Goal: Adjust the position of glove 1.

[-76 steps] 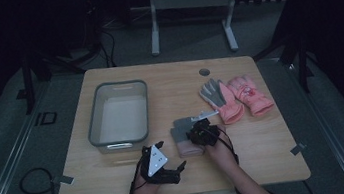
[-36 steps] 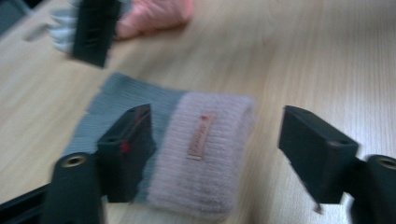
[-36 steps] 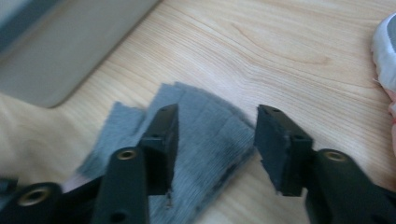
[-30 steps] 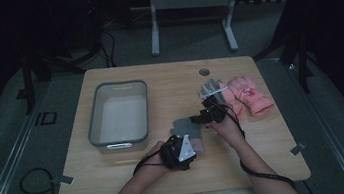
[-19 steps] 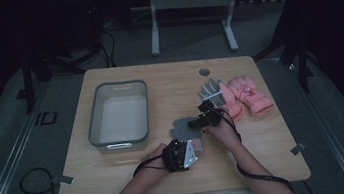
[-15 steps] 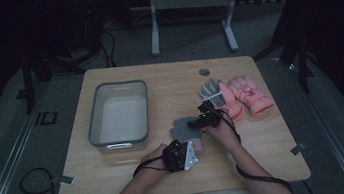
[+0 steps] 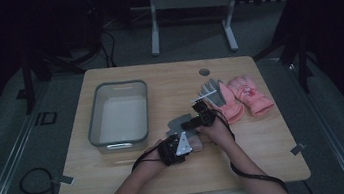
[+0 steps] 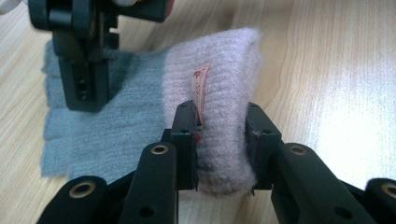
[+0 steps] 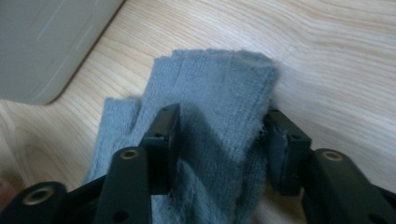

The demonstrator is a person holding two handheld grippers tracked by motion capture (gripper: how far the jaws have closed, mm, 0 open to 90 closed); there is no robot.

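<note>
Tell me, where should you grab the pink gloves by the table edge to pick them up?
Probably by the cuff. The pink gloves lie flat beside each other on the table, fingers pointing away from the person, cuffs nearer. The cuff looks the thicker part, so coming from the person's side and pinching across it, jaws above and below, should work. Flat fingers would be harder to catch.

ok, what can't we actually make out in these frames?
- Knit glove: its finger ends are under the right gripper, left gripper view.
- Its cuff between the left gripper fingers: the lower edge is cut off by the frame bottom.
- Label: print too small to read.
- Bin: cut off by the frame corner, right gripper view.
- Pink gloves: high view too dim for detail.
</note>
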